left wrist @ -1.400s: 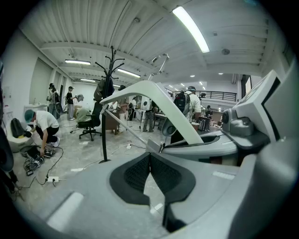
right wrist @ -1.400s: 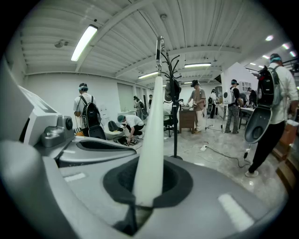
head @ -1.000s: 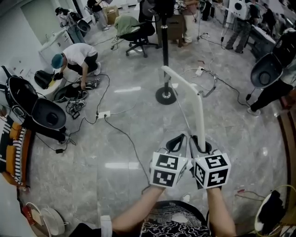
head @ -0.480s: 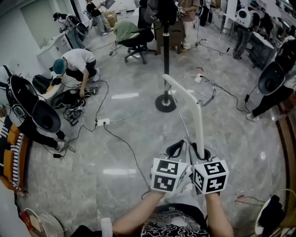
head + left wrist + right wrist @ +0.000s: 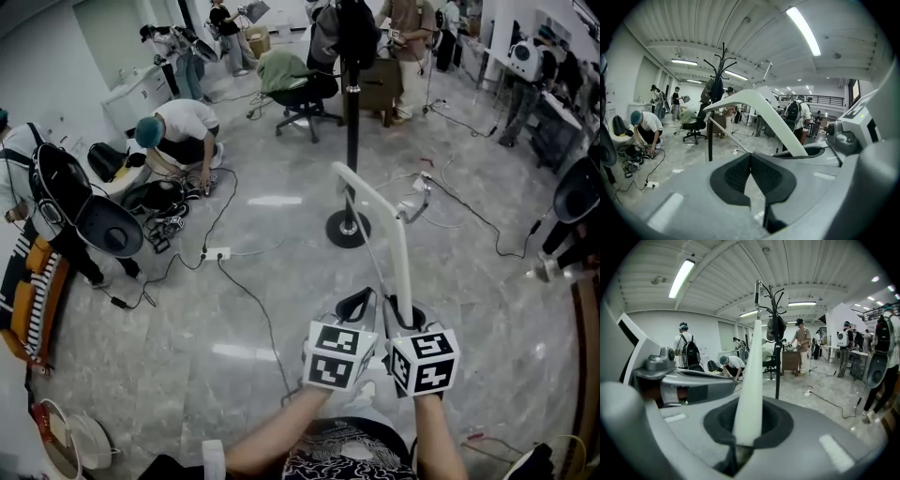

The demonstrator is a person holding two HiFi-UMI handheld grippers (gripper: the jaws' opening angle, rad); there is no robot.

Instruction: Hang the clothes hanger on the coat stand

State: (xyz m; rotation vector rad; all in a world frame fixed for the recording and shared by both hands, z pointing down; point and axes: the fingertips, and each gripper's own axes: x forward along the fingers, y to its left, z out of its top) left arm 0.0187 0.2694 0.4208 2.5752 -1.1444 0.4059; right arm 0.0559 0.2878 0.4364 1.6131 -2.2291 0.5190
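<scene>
Rigid white plastic clothes hanger (image 5: 404, 258) looks light, stiff, prob slick; right gripper (image 5: 405, 314) clamped on its arm end, OK hold; left gripper (image 5: 354, 305) jaws together, empty.

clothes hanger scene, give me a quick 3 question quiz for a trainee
1. True or false: the clothes hanger already hangs on the coat stand.
2. Multiple choice: which gripper is shut on the hanger's white arm? A the left one; B the right one; C neither.
3. Short answer: in the head view, what piece of furniture stands on the floor just beyond the coat stand, to its left?

Key
1. False: the hanger is held in the air, short of the stand.
2. B: the right gripper has the white arm between its pads.
3. An office chair with a garment draped on it.
</scene>
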